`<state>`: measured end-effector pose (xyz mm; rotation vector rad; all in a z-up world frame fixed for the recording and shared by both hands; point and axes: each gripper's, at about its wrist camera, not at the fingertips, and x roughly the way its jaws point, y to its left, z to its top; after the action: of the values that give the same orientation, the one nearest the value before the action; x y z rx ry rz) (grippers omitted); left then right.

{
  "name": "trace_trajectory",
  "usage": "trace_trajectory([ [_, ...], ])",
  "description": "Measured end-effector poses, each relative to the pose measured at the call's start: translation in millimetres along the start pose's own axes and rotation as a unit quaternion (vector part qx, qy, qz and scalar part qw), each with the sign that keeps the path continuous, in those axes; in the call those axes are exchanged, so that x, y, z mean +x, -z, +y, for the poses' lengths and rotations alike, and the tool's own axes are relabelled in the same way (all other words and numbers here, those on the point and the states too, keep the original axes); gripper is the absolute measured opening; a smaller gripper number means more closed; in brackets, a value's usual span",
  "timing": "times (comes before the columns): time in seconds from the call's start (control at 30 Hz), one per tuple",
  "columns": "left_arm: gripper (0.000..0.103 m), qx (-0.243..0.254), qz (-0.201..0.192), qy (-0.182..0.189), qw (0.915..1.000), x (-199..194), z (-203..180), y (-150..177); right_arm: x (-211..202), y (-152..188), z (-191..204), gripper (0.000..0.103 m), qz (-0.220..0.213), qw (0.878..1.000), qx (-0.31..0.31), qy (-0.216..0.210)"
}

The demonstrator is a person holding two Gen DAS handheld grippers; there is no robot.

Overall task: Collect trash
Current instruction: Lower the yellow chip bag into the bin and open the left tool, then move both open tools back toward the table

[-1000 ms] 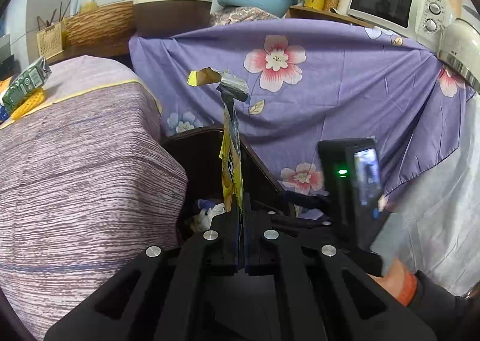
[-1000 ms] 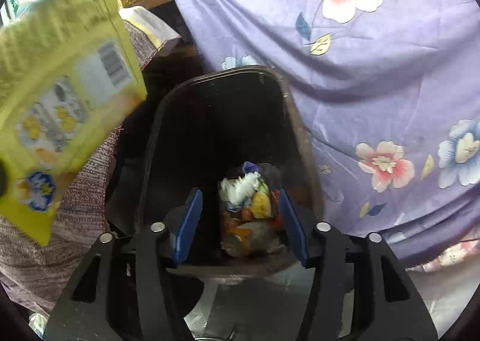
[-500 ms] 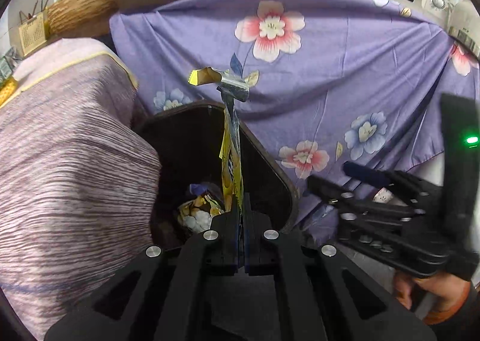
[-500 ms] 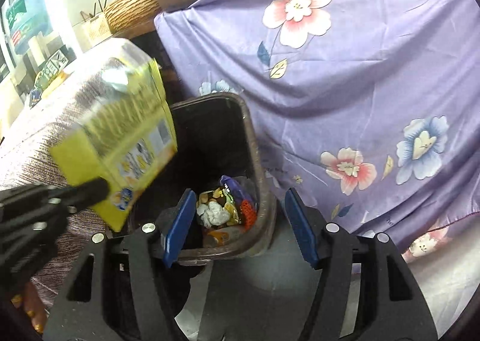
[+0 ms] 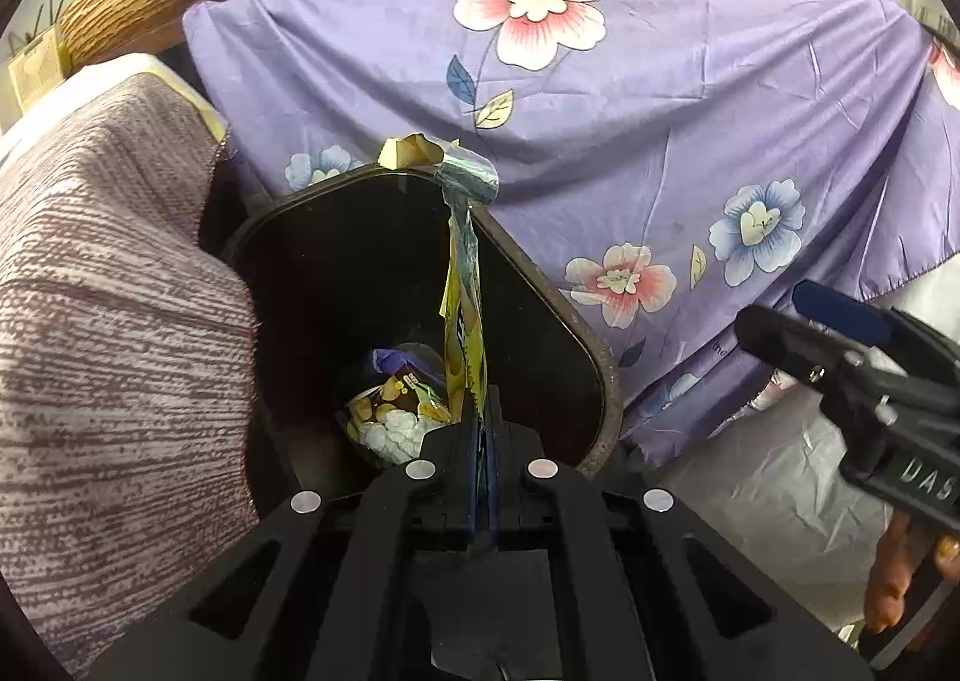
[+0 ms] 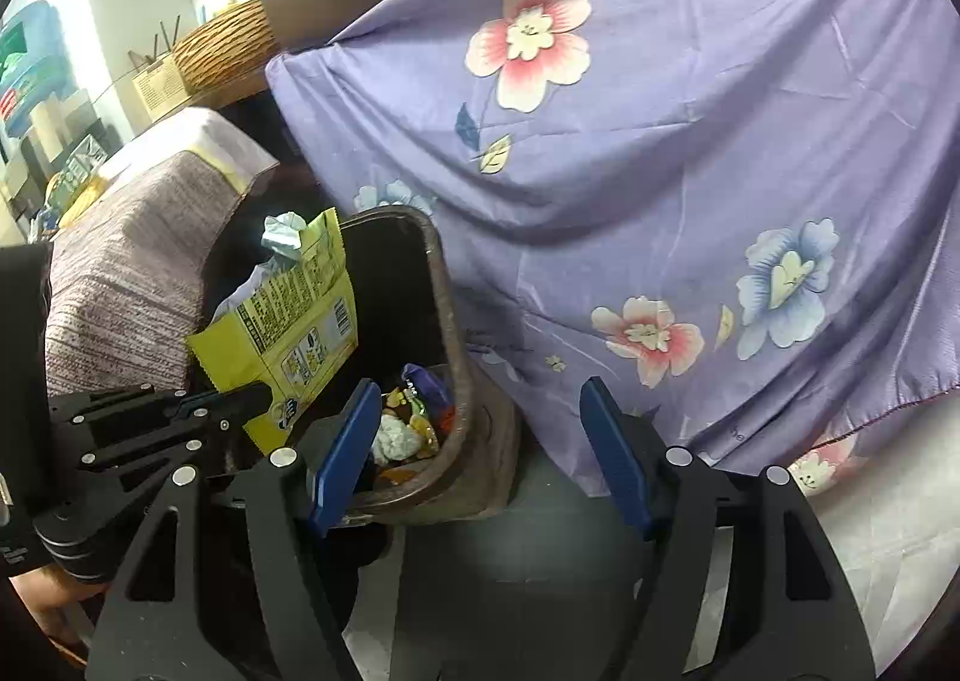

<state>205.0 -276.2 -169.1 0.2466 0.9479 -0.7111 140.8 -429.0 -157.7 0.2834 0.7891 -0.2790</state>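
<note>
My left gripper (image 5: 483, 429) is shut on a yellow snack wrapper (image 5: 462, 315) and holds it edge-on over the mouth of a dark trash bin (image 5: 591, 375). The bin holds wrappers and crumpled paper (image 5: 396, 411). In the right wrist view the wrapper (image 6: 294, 333) hangs flat over the bin (image 6: 450, 321), held by the left gripper (image 6: 258, 399). My right gripper (image 6: 480, 453) is open and empty, just right of the bin's near rim; it also shows in the left wrist view (image 5: 840, 333).
A purple floral cloth (image 5: 660, 141) hangs behind and right of the bin. A striped pinkish cloth (image 5: 108, 321) covers a surface on the left. A wicker basket (image 5: 120, 15) stands behind. Pale floor (image 5: 762, 501) lies to the right.
My left gripper has moved forward and down with the wrapper, from beside the bin to over its opening. My right gripper has drawn back and to the right of the bin.
</note>
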Motion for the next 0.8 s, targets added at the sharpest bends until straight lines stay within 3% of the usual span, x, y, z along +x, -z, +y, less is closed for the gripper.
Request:
trace_trajectory([
  [0.07,0.011,0.004,0.005,0.004,1.0,2,-2,1,-1,-1,-3,0.07,-0.002,1.0,0.003,0.004],
  [0.13,0.041,0.005,0.004,0.005,1.0,1,-4,2,-3,-2,-6,0.072,-0.005,1.0,0.005,0.01],
  [0.17,0.064,0.004,-0.007,0.002,1.0,-2,-5,3,-4,-2,-7,0.073,-0.006,1.0,0.005,0.012],
  [0.2,0.071,0.004,-0.017,0.0,0.9998,-6,-6,4,-4,-2,-7,0.073,-0.006,1.0,0.006,0.014],
  [0.53,0.084,0.021,-0.066,-0.015,0.9975,-55,-15,11,-7,-5,-9,0.075,-0.014,0.999,0.016,0.023],
  [0.67,0.098,0.041,-0.121,-0.036,0.9912,-103,-20,16,-8,-9,-5,0.075,-0.019,0.999,0.018,0.019],
  [0.8,0.098,0.041,-0.165,-0.07,0.983,-142,-10,20,-11,-15,9,0.076,-0.023,1.0,0.008,0.002],
])
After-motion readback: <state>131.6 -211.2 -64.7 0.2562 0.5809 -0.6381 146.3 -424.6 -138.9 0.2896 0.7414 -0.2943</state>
